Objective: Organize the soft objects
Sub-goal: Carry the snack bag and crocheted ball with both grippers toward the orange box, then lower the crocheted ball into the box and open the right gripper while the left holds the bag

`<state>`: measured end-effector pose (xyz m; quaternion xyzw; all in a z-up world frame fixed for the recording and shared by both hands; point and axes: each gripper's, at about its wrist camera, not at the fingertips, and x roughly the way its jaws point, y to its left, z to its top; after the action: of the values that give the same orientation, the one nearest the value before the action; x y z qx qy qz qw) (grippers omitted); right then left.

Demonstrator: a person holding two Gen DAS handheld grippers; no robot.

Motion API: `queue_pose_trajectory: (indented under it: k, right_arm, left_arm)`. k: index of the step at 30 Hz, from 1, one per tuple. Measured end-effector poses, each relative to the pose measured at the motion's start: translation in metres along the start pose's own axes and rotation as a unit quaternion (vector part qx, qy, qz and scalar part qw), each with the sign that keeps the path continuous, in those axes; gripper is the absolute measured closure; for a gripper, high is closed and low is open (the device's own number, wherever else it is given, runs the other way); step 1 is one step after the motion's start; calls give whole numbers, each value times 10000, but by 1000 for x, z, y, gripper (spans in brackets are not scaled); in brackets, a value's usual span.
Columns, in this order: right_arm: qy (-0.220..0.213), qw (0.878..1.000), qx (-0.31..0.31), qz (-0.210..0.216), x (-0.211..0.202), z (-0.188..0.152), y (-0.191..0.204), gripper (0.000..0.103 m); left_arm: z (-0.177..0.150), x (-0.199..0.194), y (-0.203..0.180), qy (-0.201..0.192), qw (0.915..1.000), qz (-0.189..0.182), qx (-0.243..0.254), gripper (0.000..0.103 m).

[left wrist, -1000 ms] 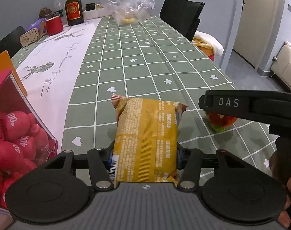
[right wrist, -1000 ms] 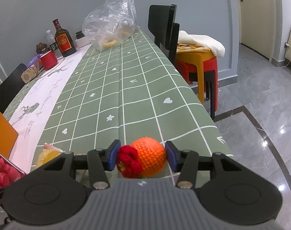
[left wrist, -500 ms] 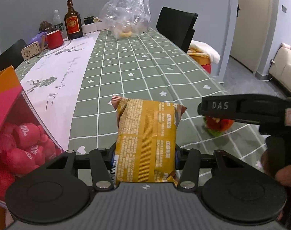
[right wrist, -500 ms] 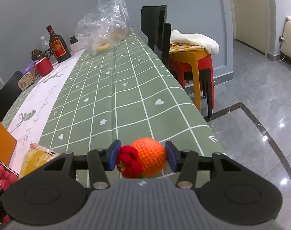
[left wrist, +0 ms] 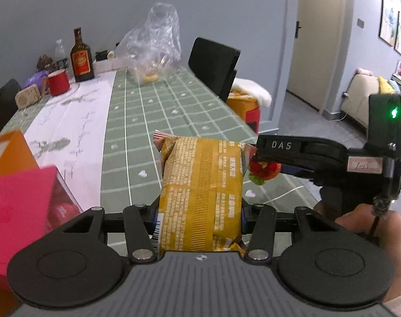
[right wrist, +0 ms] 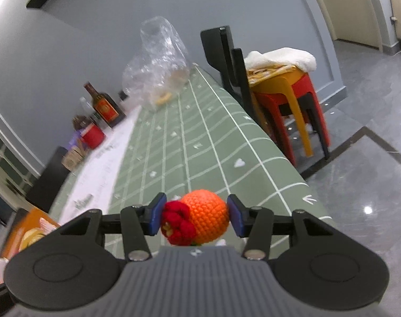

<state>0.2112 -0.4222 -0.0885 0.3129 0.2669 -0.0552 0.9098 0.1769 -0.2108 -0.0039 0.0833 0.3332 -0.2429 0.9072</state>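
I am clamping a yellow snack packet [left wrist: 200, 195], its print too small to read, in my left gripper [left wrist: 199, 215] above the green checked tablecloth [left wrist: 147, 132]. My right gripper [right wrist: 194, 218], lettered "DAS", is pinching an orange crocheted ball [right wrist: 205, 218].

Right hand-held gripper [right wrist: 196, 215] clamped on an orange crocheted ball [right wrist: 207, 218] with a red knitted tuft on its left side, blue pads [right wrist: 155, 216] pressing both flanks, above the near end of the green checked worktop [right wrist: 200, 153]. Farther along: a crumpled clear plastic bag [right wrist: 158, 66], a brown bottle [right wrist: 104, 105], a red mug [right wrist: 93, 136]. Off the right edge: a black chair [right wrist: 224, 52] and stacked orange and red stools [right wrist: 293, 97] under a white cloth [right wrist: 279, 56].
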Motion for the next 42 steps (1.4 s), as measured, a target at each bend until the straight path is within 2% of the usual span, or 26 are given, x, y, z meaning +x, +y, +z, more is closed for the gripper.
queue_pose_trajectory:
  k: [4,10,14,24,30,34,38,42]
  right_arm:
    - [-238,9997,-60,66,-17,1,22,54]
    - [-359,9988,-293,161,-34,1,65,54]
    - [-447,9972,-466,384,-49,-1,109,54]
    - [-608,9821,-1560,861,-78,-34,255,54]
    - [-444,9682,-2224,1057,-74,-60,332,54]
    - [-123,9564,-2649,1224,-58,-77,377,54]
    - [282,9435,-3087,1172,-29,-96,418,54]
    - [647,9277,-3533,1021,9,-116,451,54]
  left_arm:
    - [16,-25,9,-349,9993,-82,-131,46]
    - [33,-64,36,-842,9958,-122,-323,46]
    - [37,-86,57,-904,9955,0,-276,46]
    - [25,-161,165,-1373,9841,744,-840,46]
    - [10,-198,237,-1502,9728,1200,-1292,46]
    - [-3,-209,281,-1510,9658,1399,-1576,46]
    - [-16,-210,317,-1446,9618,1444,-1819,46]
    - [-34,-207,343,-1310,9628,1316,-1961,46]
